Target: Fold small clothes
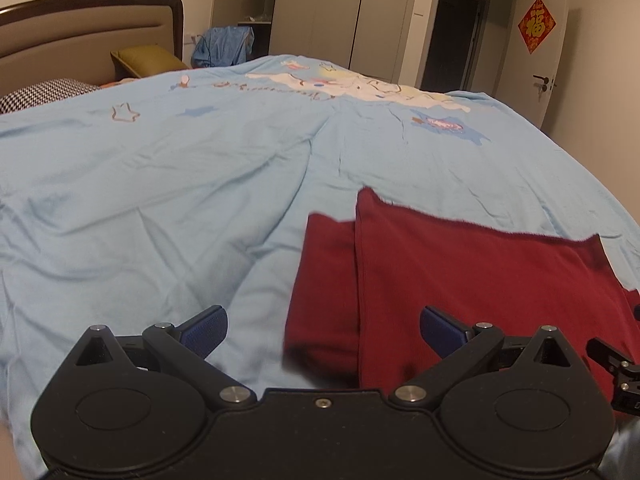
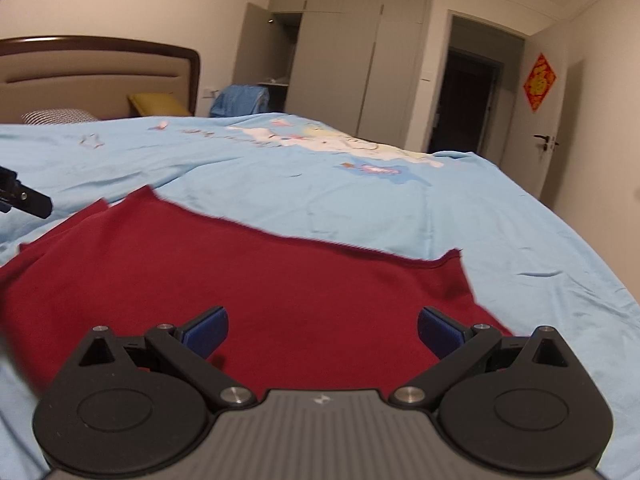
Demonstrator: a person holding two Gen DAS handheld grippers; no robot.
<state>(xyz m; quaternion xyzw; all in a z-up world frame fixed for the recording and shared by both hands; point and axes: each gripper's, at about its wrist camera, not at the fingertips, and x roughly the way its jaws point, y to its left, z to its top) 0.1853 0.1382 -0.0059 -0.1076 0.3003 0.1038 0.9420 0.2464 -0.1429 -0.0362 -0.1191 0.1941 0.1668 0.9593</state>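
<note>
A dark red garment (image 1: pixel 460 280) lies partly folded on the light blue bedspread (image 1: pixel 160 200), with a narrower layer sticking out on its left. My left gripper (image 1: pixel 323 332) is open above the garment's left edge, holding nothing. The same red garment (image 2: pixel 240 280) lies flat and fills the middle of the right wrist view. My right gripper (image 2: pixel 322 330) hangs open just above its near part, empty. A black piece of the left gripper (image 2: pixel 24 196) shows at the left edge there, and part of the right gripper (image 1: pixel 616 364) at the right edge of the left wrist view.
The bed's padded headboard (image 1: pixel 88 28) and pillows (image 1: pixel 148 60) are at the far left. Wardrobe doors (image 1: pixel 340 12), a dark doorway (image 1: pixel 452 36) and a door with a red decoration (image 1: pixel 537 24) stand beyond the bed. Blue cloth (image 1: pixel 224 46) hangs past the bed.
</note>
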